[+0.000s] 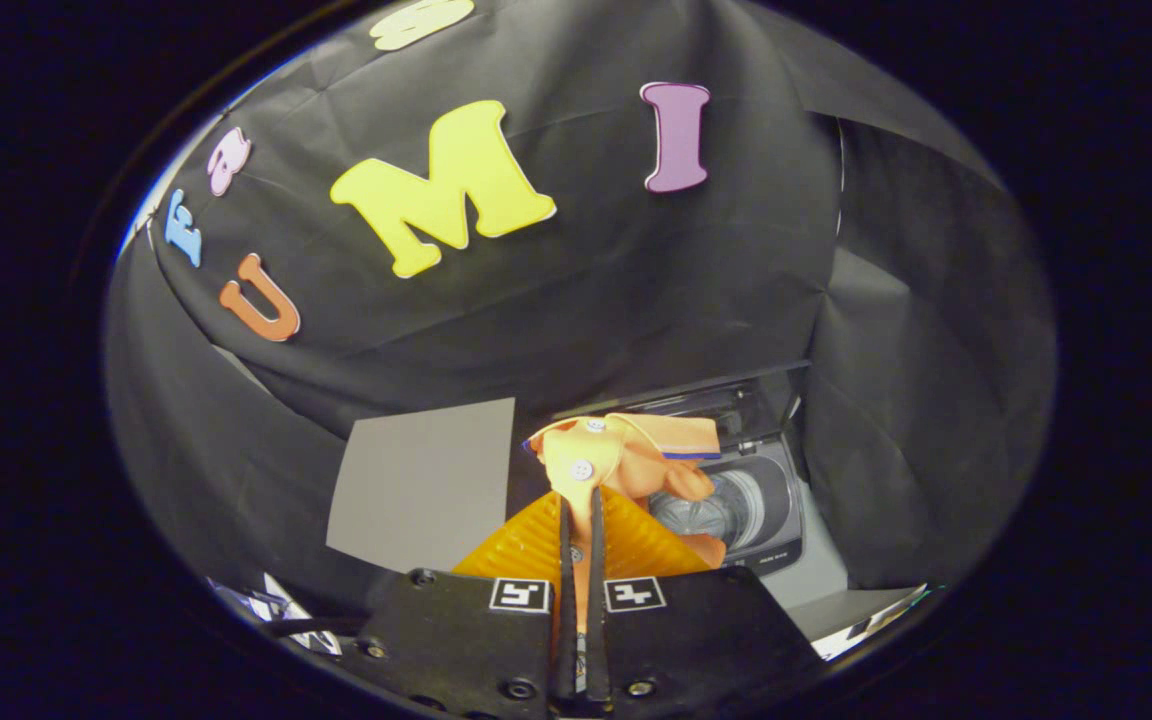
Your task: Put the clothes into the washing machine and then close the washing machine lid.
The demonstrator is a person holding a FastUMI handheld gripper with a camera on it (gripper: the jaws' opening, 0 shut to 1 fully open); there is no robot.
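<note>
While carried toward the drum: grey panel (423, 483) at left; gripper (582, 505) nearly closed, pinching an orange buttoned garment (626, 455) between both fingers; washing machine (751, 500) just beyond at right, lid (706, 395) raised. Transfer step under way, judged mid-task. Next: position over the opening, release, then lower the lid.

The table (816, 580) shows as a pale strip beside and in front of the washing machine (761, 500), which stands directly on it. The machine's lid (726, 395) is raised behind the open drum (721, 510). To the left of the washing machine a flat grey sheet (426, 480) lies against the black cloth; whether it rests on the table cannot be told.
</note>
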